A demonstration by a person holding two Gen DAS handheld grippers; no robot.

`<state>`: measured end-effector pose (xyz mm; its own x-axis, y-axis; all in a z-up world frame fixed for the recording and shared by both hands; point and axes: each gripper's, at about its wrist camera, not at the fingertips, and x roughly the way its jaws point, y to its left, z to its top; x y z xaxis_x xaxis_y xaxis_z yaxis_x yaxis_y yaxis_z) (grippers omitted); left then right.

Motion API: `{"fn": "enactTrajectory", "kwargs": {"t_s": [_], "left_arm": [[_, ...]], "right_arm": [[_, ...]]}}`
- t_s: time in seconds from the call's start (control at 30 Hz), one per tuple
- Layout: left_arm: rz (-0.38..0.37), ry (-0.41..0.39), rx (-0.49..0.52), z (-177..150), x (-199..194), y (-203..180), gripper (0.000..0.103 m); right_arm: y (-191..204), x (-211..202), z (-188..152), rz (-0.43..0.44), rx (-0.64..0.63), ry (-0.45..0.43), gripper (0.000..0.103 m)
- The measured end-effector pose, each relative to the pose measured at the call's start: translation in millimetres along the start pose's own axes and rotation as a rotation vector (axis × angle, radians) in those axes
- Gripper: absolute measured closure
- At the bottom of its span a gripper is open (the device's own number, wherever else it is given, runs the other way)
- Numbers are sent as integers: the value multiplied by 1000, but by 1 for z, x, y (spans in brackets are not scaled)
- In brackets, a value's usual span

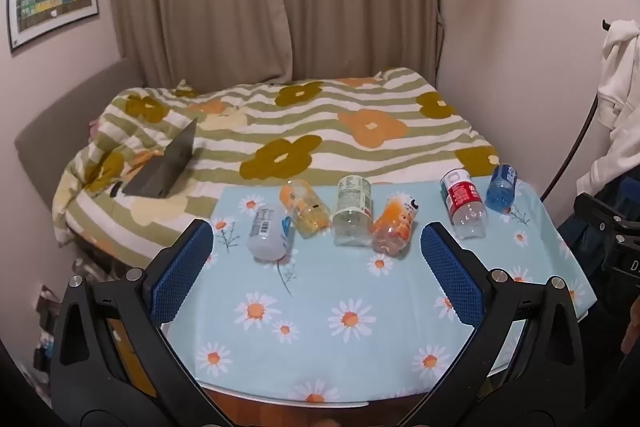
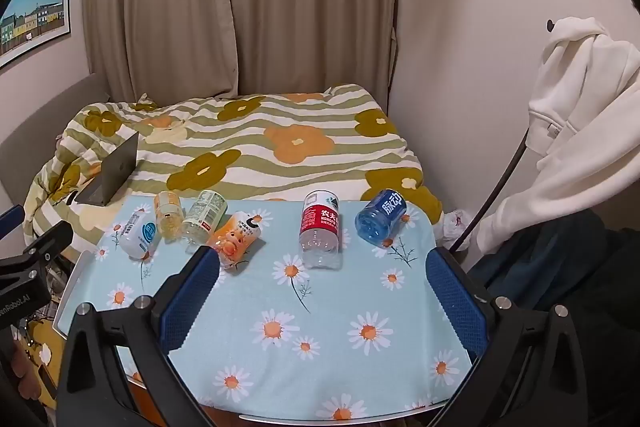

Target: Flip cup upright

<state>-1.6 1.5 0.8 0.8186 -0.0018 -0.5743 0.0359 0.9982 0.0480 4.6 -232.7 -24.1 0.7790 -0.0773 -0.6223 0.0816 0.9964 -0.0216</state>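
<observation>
Both tongs stand wide apart and hold nothing: the left tongs [image 1: 316,247] hang above the near half of the desk [image 1: 360,355], and the right tongs [image 2: 323,279] hang above the same daisy-print cloth [image 2: 320,359] further to the right. Six cut-bottle cups lie on their sides in a loose row beyond the fingertips, none upright. Ahead of the left tongs, from left to right, lie a white cup [image 1: 267,235] with a barcode label, a yellow cup [image 1: 305,207], a clear cup with a green label [image 1: 352,211] and an orange cartoon cup [image 1: 394,227]; the middle ones lie close together, nearly touching. The orange cartoon cup sits just beyond the left fingertip [image 2: 208,263] of the right tongs. Further right, set apart from that group, lie a red-label cup [image 2: 320,229] and a blue cup [image 2: 380,213], both ahead of the open gap of the right tongs. Beyond the desk stands a bed with a flowered quilt [image 1: 320,131], a half-open laptop [image 1: 168,167] resting on it to the left. A white hoodie [image 2: 580,115] hangs at the far right.
</observation>
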Motion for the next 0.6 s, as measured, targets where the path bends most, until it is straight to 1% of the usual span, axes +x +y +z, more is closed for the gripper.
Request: {"fn": "enactTrajectory", "kwargs": {"t_s": [0.07,0.1,0.2,0.6], "left_arm": [[-3,-3,-8,0,-2,1,0],[-17,12,-9,3,1,2,0],[5,-6,19,2,-2,-7,0],[-3,-11,-4,6,-6,0,0]], "right_arm": [[0,0,0,-1,0,-4,0],[0,-1,0,-1,1,-4,0],[0,-1,0,-1,-1,0,0],[0,0,1,3,6,-7,0]]}}
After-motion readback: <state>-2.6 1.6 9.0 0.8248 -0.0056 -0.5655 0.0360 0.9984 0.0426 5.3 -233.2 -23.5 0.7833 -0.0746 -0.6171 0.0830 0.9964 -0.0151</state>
